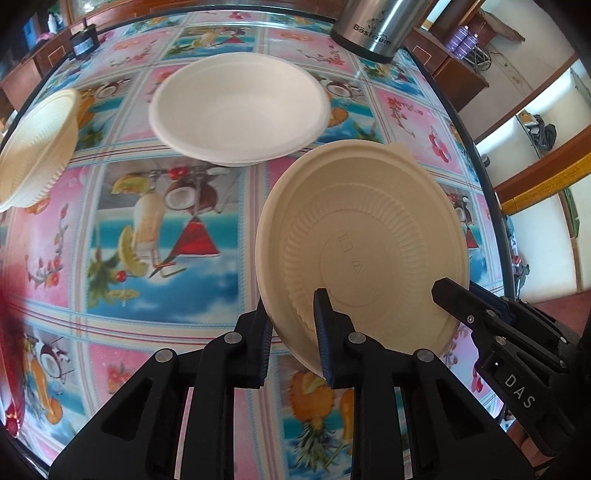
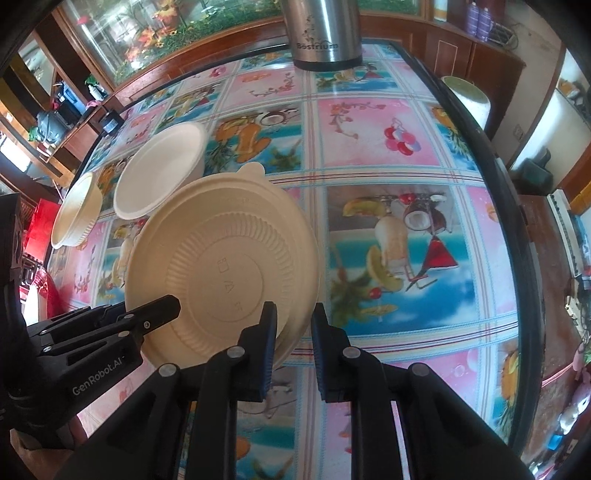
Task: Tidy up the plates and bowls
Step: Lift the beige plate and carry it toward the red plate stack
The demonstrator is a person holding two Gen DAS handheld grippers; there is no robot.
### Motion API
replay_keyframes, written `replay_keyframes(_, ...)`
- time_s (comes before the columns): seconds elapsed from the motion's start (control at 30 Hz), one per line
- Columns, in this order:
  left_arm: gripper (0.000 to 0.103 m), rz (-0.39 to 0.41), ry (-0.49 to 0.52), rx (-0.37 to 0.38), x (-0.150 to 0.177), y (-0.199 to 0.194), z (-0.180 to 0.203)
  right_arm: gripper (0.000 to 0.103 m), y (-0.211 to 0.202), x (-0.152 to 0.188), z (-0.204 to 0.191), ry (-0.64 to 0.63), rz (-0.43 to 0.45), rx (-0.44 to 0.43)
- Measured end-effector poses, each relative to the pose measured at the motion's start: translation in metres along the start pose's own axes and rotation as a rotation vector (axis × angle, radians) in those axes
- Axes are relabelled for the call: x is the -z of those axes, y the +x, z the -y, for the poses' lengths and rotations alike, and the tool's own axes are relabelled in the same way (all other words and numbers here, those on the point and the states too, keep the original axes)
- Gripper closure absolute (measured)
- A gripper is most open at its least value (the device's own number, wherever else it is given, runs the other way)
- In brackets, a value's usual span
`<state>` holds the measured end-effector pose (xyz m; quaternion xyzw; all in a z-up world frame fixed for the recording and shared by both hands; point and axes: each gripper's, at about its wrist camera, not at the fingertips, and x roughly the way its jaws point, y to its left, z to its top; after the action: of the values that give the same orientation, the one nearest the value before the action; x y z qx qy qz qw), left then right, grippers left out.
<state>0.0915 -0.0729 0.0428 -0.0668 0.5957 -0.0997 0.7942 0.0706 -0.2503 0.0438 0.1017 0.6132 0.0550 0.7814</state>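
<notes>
A surface (image 2: 399, 147) covered in a glossy cloth of pink and blue fruit-and-cocktail squares. At its far edge stands a steel flask (image 2: 321, 33) with a black base. Dark wooden cabinets (image 2: 461, 55) line the room beyond.

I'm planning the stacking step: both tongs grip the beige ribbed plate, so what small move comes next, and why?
Probably carry the beige ribbed plate toward the white plate beyond it. Left tongs and right tongs each pinch its rim, it is tilted off the table, and the white plate lies empty.
</notes>
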Motion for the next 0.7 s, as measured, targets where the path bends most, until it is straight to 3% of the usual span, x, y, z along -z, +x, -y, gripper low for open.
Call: replay_keyframes(0.7,0.082,0.075,-0.152,-0.059,0.025,-0.05,-0.097,0.086,0.007,-0.003,-0.1,-0.166,0.009,-0.064)
